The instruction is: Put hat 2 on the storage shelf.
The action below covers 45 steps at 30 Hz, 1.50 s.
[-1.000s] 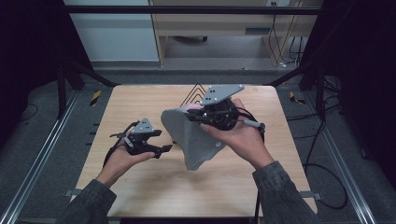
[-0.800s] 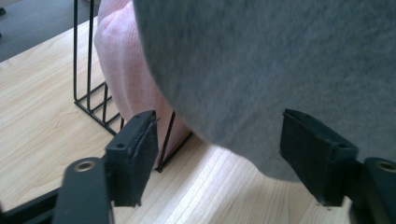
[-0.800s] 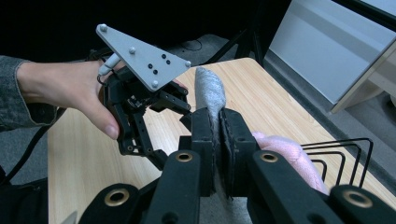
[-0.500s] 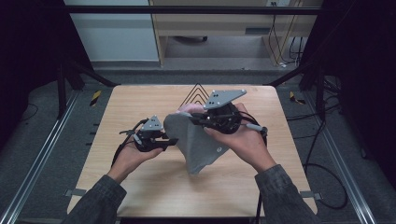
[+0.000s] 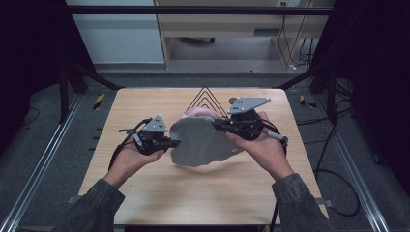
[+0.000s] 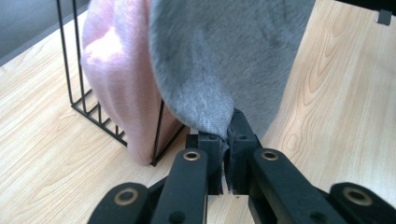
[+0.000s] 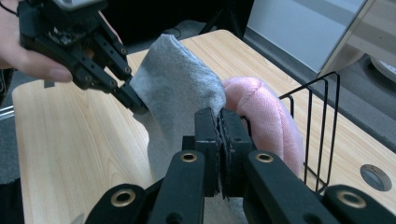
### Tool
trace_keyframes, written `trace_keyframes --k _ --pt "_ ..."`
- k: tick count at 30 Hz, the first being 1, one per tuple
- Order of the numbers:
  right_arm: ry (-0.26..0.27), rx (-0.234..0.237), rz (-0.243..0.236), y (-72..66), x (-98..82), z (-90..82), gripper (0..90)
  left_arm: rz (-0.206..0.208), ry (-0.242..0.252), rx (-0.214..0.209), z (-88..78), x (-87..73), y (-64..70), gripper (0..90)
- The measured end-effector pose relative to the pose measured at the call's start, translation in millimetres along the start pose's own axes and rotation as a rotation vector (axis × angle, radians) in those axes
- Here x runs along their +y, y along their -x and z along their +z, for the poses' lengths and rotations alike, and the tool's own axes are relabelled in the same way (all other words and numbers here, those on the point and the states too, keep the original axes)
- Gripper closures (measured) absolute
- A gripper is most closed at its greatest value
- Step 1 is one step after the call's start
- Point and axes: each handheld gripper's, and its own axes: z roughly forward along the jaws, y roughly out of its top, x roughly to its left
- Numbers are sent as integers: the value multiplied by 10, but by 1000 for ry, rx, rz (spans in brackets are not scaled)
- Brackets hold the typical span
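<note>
High view: grey cloth (image 5: 200,142) stretched between both clamped hand-held grippers.

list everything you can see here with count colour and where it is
grey cloth: 1, grey, held up over the middle of the table, stretched between the two grippers
pink cloth: 1, pink, standing in the wire rack behind the grey cloth
wire rack: 1, black, at the far middle of the table
table: 1, light wood, under everything
cables: several, dark, on the floor beyond the table
left gripper: 1, black with a grey plate, jaws shut on the grey cloth's left edge
right gripper: 1, black with a grey plate, jaws shut on the grey cloth's right edge
hands: 2, each holding one gripper, in dark grey sleeves
</note>
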Motion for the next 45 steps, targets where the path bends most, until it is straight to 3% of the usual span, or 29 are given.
trace_keyframes --k 9,22,28,32,35,45 --pt "44 -16 12 35 36 -156 883 18 -6 11 -168 230 14 868" --pt "130 -53 16 170 354 -490 884 64 26 59 -483 813 28 867" --pt "167 -70 42 289 477 -584 885 47 68 64 -586 1039 -73 867" --pt "189 -85 53 371 572 -618 885 32 89 66 -631 1133 -137 867" --pt "203 -102 63 436 637 -626 885 35 95 90 -656 1209 -189 867" --pt "253 -144 87 649 807 -616 885 16 170 117 -706 1409 -374 868"
